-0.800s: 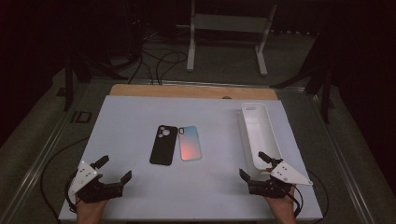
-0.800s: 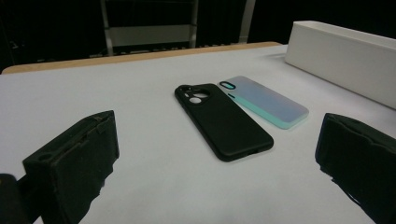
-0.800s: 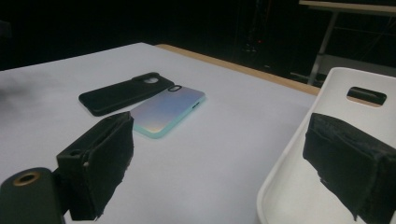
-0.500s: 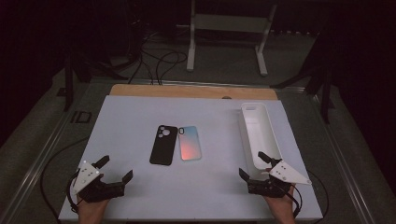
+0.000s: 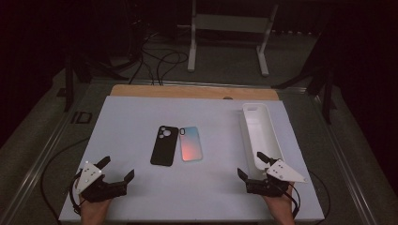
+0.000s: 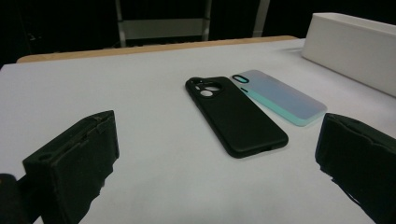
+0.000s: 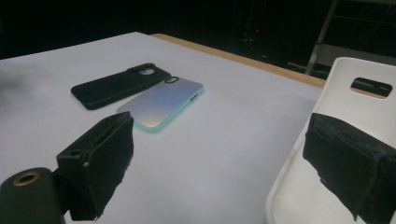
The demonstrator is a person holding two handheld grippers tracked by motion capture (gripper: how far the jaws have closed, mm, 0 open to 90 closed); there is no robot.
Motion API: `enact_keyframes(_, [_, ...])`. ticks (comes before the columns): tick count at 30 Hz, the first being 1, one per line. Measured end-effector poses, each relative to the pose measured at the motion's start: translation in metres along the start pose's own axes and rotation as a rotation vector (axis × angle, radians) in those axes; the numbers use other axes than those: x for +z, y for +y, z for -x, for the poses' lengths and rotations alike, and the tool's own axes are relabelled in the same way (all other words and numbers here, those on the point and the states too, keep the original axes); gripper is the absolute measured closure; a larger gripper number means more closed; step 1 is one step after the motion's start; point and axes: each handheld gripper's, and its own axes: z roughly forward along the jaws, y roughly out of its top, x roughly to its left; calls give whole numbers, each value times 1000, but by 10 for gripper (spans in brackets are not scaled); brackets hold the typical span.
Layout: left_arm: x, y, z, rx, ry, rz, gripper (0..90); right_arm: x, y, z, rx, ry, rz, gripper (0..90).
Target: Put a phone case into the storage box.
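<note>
your left gripper (image 5: 115, 170) sits low at the near left corner of the white table (image 5: 131, 117), jaws spread wide and holding nothing. against the earlier frames it has barely shifted, so no reach has begun from that side. in the left gripper view the black phone case (image 6: 235, 115) lies straight ahead between the jaws, flat on the table, camera cutout at the far end.

moving right, the black phone case (image 5: 164, 145) and the pastel phone case (image 5: 190, 143) lie side by side near the middle of the table, just beside each other, both well apart from either tool and unmoved.

further right, the white tray (image 5: 271, 140) runs along the right edge, empty as far as you can see. your right gripper (image 5: 256, 168) hovers at its near end, jaws released and empty, one jaw over the tray's rim in the right gripper view. it too has hardly moved. so nothing is picked up yet; the likely next step is a reach to one of the cases.
</note>
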Motion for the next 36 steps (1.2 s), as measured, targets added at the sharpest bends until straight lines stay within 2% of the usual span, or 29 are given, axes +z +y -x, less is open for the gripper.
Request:
enact_keyframes(6, [1,-1,0,-11,20,4,0,0,9,-1,-1,-11,-1,84])
enact_keyframes(16, [1,-2,-3,-31,34,4,0,5,20,-6,-8,-3,-8,84])
enact_keyframes(36, [3,-3,-3,-32,32,-2,0,57,52,-29,-16,35,-66,78])
